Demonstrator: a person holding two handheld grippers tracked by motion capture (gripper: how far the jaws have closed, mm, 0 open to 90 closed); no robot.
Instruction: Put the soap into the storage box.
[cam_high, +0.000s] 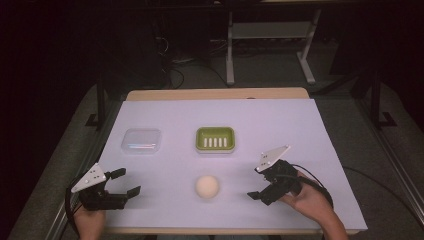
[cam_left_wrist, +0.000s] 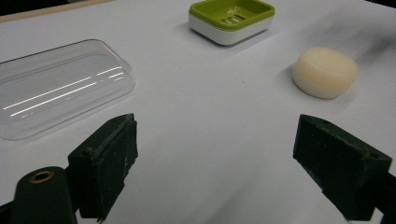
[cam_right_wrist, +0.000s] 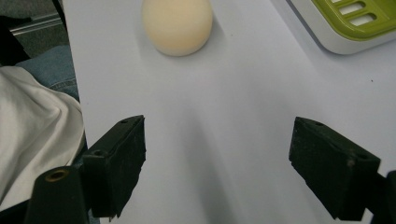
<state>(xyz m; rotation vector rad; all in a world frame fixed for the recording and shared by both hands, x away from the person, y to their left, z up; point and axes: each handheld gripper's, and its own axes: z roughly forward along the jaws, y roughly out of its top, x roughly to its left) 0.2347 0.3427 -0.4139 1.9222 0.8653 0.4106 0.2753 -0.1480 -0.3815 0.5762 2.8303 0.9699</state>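
high view: i have the round cream soap lying on the white table cover near the front edge, between my two grippers and touching neither. the right gripper sits just to its right with jaws spread wide and nothing between them; the left gripper is further off to the left, also spread and empty.

my guess is that the soap is meant for the green soap dish, which stands behind it toward the middle of the table. the main risk, as i judge it, is the soap's shape: it looks smooth and domed, so if i close on its curved flank instead of across the widest part, it could squirt out and skid along the cover, perhaps off the near edge. in the right gripper view the soap lies left of the line between my jaws, so going straight in would catch it off-centre.

the clear plastic lid lies flat to the left of the dish, well apart from the soap. nothing stands between soap and dish; that path looks open. a careless left hand could nudge the lid, which lies close ahead of it.
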